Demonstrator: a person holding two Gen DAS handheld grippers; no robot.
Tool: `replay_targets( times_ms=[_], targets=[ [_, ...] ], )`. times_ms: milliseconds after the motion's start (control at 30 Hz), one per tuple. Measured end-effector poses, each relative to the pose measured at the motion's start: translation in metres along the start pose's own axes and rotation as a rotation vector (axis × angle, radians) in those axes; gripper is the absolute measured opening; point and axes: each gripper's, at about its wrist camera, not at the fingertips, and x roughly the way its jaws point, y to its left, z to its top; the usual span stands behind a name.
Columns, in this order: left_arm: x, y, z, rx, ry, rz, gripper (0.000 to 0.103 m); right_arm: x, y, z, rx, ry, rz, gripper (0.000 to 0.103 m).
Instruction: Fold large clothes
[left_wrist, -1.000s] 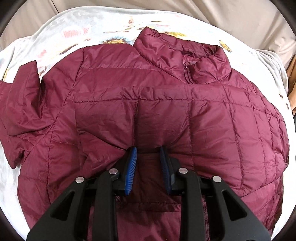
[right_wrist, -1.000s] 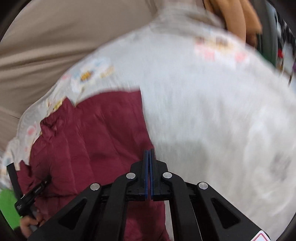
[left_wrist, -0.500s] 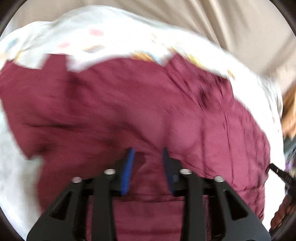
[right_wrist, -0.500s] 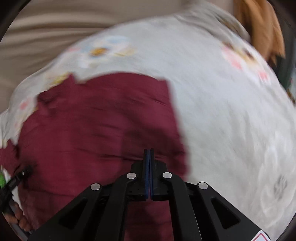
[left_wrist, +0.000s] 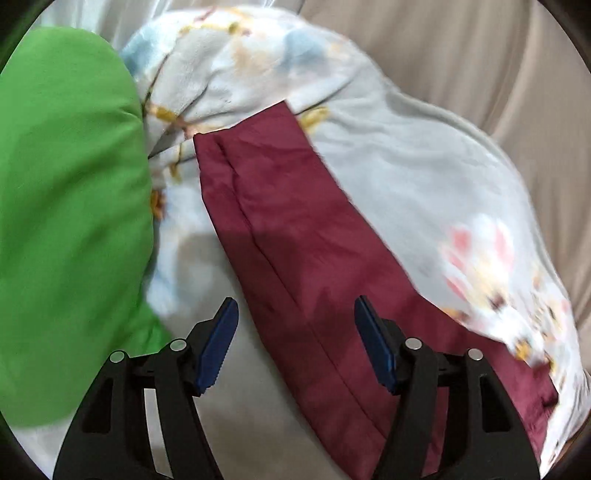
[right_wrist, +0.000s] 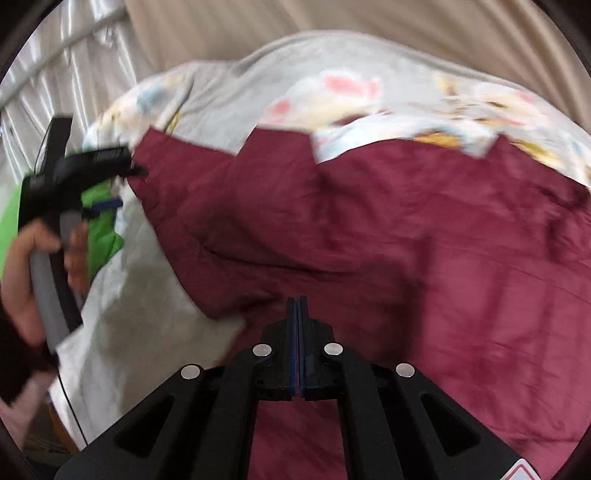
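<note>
Beige drapery backed a bed spread with a pale floral blanket (left_wrist: 424, 155), and on that blanket lay the maroon jacket (right_wrist: 388, 229). Nearest the left wrist camera, the left gripper (left_wrist: 297, 345) stood with its jaws spread wide and nothing between them, poised above one sleeve (left_wrist: 295, 236) that ran away from it toward the cuff. Nearest the other camera, the right gripper (right_wrist: 297, 317) had its pads pressed together over the jacket's body; whether a pinch of fabric sat between them could not be told. Beyond it, at the left edge, the person's left hand (right_wrist: 33, 266) gripped the other tool's handle. A green cloth (left_wrist: 70, 206) lay just beside the sleeve, farther left.

Judging by the layout, the sleeve fold was in hand: the next move would call for the open jaws to close on the sleeve and carry it across the torso. Motion blur smeared both views, the collar and hem were cut off, and the second sleeve was hard to make out.
</note>
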Motion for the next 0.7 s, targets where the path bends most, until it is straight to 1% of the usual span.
replay_targets(
  times_ms=[67,133,167,233,300,333,367,400,433,467,500,533,600,700],
  targets=[
    [0.018,0.008,0.009,-0.015,0.006,-0.005,0.063,0.021,0.003,0.000,0.011,0.033,-0.011,0.000],
    [0.036,0.017,0.015,-0.048,0.025,-0.001,0.067,0.041,0.004,-0.004,0.023,0.085,-0.022,0.000],
    [0.044,0.019,0.015,-0.066,0.038,-0.009,0.069,0.045,0.004,-0.005,0.018,0.069,-0.021,0.000],
    [0.059,0.024,0.016,-0.103,0.055,-0.024,0.076,0.043,0.004,-0.008,0.011,0.060,-0.025,0.000],
    [0.066,0.022,0.016,-0.106,0.043,-0.038,0.082,0.045,0.006,-0.005,0.012,0.059,-0.029,0.000],
    [0.067,0.017,0.017,-0.092,0.034,-0.037,0.080,0.046,0.007,-0.006,0.010,0.056,-0.029,0.000],
    [0.068,0.011,0.017,-0.068,0.030,-0.058,0.071,0.046,0.007,-0.006,0.009,0.052,-0.030,0.000],
    [0.068,0.009,0.017,-0.052,0.033,-0.086,0.035,0.044,0.007,-0.007,0.009,0.050,-0.029,0.000],
    [0.067,0.003,0.018,-0.035,0.054,-0.156,0.010,0.045,0.007,-0.007,0.010,0.047,-0.028,0.000],
    [0.063,-0.002,0.020,-0.043,0.052,-0.191,0.009,0.044,0.006,-0.008,0.012,0.046,-0.026,0.000],
    [0.054,-0.007,0.021,-0.044,0.029,-0.210,0.006,0.045,0.005,-0.008,0.018,0.044,-0.019,0.000],
    [0.034,-0.018,0.023,-0.015,-0.021,-0.243,0.005,0.045,0.004,-0.008,0.024,0.042,-0.013,0.000],
    [0.000,-0.043,0.024,0.042,-0.083,-0.293,0.004,0.040,-0.004,-0.012,0.036,0.039,0.004,0.000],
    [-0.067,-0.101,0.018,0.154,-0.168,-0.427,0.004,0.036,-0.011,-0.015,0.056,0.030,0.031,0.000]
  ],
)
